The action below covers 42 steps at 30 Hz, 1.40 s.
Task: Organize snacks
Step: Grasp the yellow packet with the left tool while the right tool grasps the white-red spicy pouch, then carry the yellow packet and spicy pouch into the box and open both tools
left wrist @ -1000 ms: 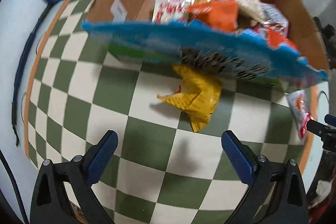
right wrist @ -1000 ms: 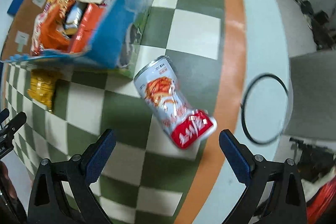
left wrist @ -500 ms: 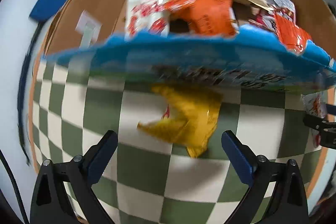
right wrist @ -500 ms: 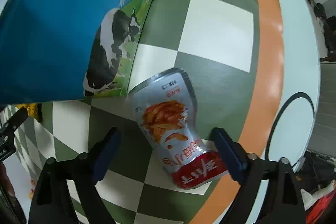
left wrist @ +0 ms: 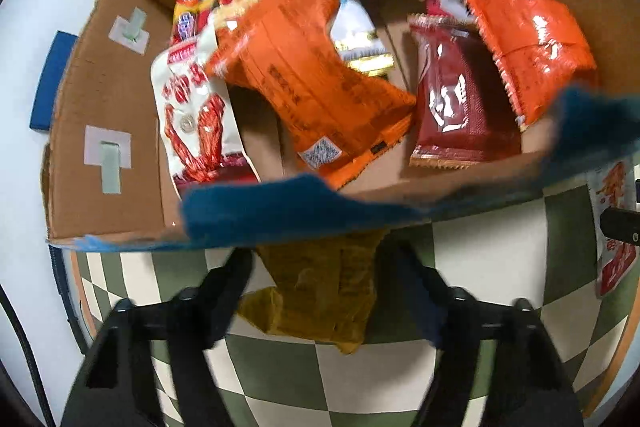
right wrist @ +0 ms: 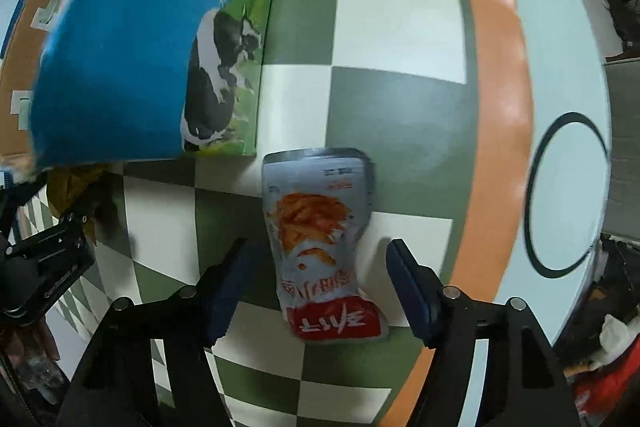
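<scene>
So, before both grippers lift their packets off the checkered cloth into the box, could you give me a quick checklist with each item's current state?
1. Yellow packet sits between the left gripper fingers: ok.
2. Left pads pressing on it: cannot tell; jaws closing, view blurred.
3. Silver chip packet centred between the right gripper fingers: ok.
4. Right pads touching it: not ok; gaps show on both sides, jaws closing.
5. Free room in the cardboard box: ok, bare floor shows between the snacks.
6. Box's blue front wall clear of the silver packet: not ok, its corner almost meets the packet's top.
</scene>
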Each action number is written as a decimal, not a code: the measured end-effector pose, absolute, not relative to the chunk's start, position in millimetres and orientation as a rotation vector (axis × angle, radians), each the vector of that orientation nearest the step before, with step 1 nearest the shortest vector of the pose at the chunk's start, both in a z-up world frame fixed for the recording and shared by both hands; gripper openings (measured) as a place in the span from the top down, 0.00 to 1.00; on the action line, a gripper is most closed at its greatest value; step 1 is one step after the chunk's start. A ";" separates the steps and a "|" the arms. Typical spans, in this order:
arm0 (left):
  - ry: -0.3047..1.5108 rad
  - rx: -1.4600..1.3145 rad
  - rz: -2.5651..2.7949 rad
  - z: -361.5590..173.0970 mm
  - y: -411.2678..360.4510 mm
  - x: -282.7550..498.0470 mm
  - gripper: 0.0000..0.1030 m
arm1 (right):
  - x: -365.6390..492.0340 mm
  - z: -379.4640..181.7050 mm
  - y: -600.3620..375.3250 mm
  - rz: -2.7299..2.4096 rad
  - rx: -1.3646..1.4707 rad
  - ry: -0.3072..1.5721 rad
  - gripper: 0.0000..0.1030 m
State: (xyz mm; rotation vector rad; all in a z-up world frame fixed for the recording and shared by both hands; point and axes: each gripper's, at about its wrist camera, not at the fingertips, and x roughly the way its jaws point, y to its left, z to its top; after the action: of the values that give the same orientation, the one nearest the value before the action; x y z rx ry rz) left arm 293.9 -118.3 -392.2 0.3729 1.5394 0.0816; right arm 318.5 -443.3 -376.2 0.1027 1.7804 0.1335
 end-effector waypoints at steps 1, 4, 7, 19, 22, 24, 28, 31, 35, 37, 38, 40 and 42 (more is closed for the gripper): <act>1.546 0.366 0.079 -392.9 -117.7 293.4 0.45 | 319.2 -378.5 -442.1 0.129 0.098 1.784 0.30; 1.578 0.302 0.066 -392.8 -112.4 290.5 0.52 | 314.2 -380.1 -434.7 0.111 0.078 1.781 0.32; 1.593 0.257 0.060 -390.1 -107.8 279.5 0.53 | 306.8 -377.2 -431.5 0.069 0.028 1.772 0.54; 1.733 0.057 0.053 -387.9 -86.4 195.1 0.53 | 228.7 -375.5 -410.1 0.107 0.126 1.880 0.60; 1.756 0.035 0.053 -391.5 -83.8 181.1 0.53 | 208.0 -374.6 -406.8 0.109 0.135 1.901 0.60; 1.774 0.032 0.053 -396.4 -83.8 174.3 0.53 | 205.2 -371.5 -406.0 0.104 0.141 1.908 0.60; 1.784 0.052 0.059 -404.9 -86.5 176.2 0.51 | 208.9 -368.4 -411.9 0.093 0.128 1.905 0.60; 1.789 0.044 0.061 -409.2 -91.0 179.1 0.50 | 208.3 -369.0 -418.5 0.083 0.135 1.900 0.58; 1.785 0.043 0.057 -413.9 -67.8 182.2 0.50 | 182.9 -374.0 -361.7 0.074 0.125 1.885 0.57; 1.782 0.041 0.060 -411.0 -56.8 183.2 0.52 | 164.7 -377.9 -339.8 0.069 0.107 1.877 0.57; 1.784 0.042 0.063 -405.8 -53.2 179.0 0.53 | 161.2 -378.5 -334.7 0.067 0.097 1.874 0.57; 1.793 0.048 0.064 -404.7 -51.3 175.5 0.53 | 153.4 -379.2 -327.3 0.057 0.083 1.865 0.58; 1.805 0.043 0.066 -406.4 -49.4 173.5 0.53 | 150.0 -378.5 -323.9 0.047 0.071 1.861 0.59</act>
State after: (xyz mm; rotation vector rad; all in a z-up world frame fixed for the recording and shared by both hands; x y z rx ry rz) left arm 173.5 -49.4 -406.4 0.0434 1.8045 0.0659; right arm 150.0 -323.9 -378.5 0.0709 1.8613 0.0473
